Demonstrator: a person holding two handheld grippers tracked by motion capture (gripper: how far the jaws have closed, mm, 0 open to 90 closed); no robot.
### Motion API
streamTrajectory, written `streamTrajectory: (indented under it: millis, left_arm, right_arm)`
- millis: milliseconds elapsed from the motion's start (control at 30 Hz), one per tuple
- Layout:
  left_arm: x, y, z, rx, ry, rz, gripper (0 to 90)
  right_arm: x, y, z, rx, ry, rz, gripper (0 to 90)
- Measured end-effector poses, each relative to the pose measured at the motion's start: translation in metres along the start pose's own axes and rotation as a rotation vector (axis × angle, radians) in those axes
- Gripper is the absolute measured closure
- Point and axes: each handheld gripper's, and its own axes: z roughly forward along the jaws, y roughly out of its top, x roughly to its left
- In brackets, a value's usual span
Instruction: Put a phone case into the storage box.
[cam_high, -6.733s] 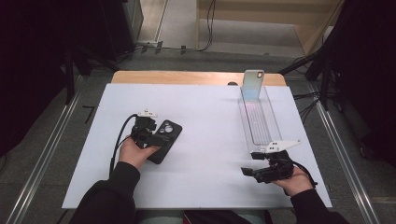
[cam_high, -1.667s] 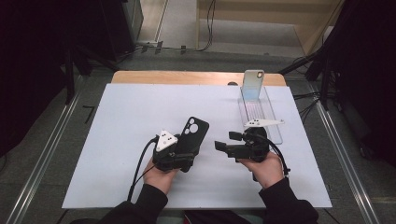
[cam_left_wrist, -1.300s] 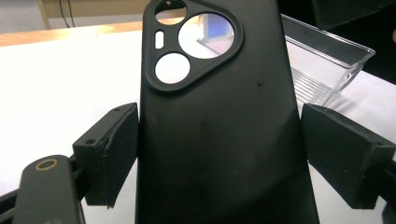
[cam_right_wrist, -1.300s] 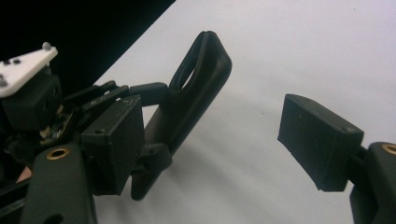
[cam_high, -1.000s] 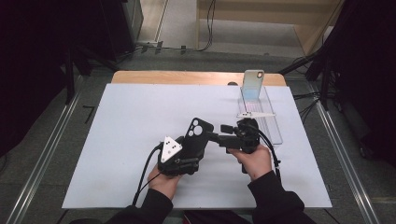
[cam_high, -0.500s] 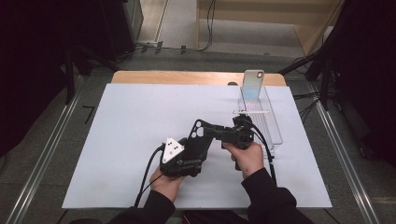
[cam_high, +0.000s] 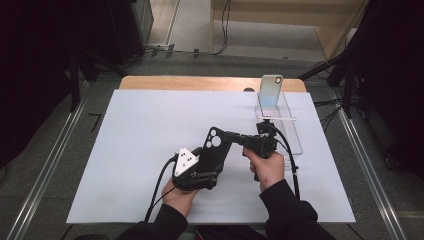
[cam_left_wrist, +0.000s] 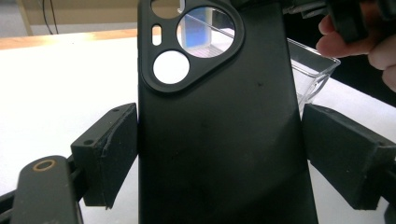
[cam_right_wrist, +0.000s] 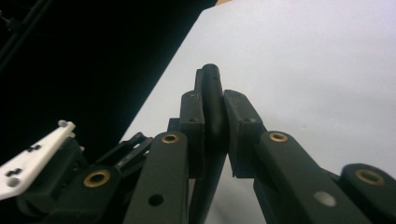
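A black phone case (cam_high: 214, 148) with a round camera cutout is held tilted up above the white mat. My left gripper (cam_high: 206, 167) is shut on it across its width; both pads press its long sides (cam_left_wrist: 219, 158). My right gripper (cam_high: 231, 136) reaches in from the right and has just been closing its jaws, which now clamp the case's thin upper edge (cam_right_wrist: 214, 116). In the right gripper view the case's rim (cam_right_wrist: 211, 84) sticks up between the two pads.
A phone (cam_high: 270, 90) stands upright at the far end of a clear plastic tray (cam_high: 292, 137) on the mat's right side. The white mat (cam_high: 125, 130) covers a wooden table (cam_high: 175, 82). Cables trail from both grippers toward the near edge.
The right gripper has moved left to the case and its jaws have closed on the case's upper edge. The left gripper kept still, holding the case.
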Motion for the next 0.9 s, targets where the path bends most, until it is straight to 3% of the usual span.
streamTrajectory:
  millis: [300,633,733,800,900]
  left_arm:
    - [-0.001,0.006,-0.001,0.006,-0.019,0.013,12.4]
    - [-0.004,0.018,-0.002,0.103,-0.022,-0.003,11.4]
    - [-0.001,0.021,-0.005,0.128,-0.073,-0.019,11.4]
    - [0.000,0.023,-0.005,0.144,-0.091,-0.029,11.6]
    - [0.001,0.025,-0.003,0.199,-0.109,-0.044,13.0]
  right_arm:
    - [0.007,0.006,-0.005,0.029,0.032,0.007,77.7]
    - [0.014,0.007,-0.007,0.032,0.007,-0.034,77.9]
    - [0.014,0.008,-0.009,0.027,-0.002,-0.036,78.0]
    - [0.014,0.008,-0.010,0.027,-0.006,-0.063,77.9]
    - [0.020,0.006,-0.008,0.050,-0.066,-0.166,77.9]
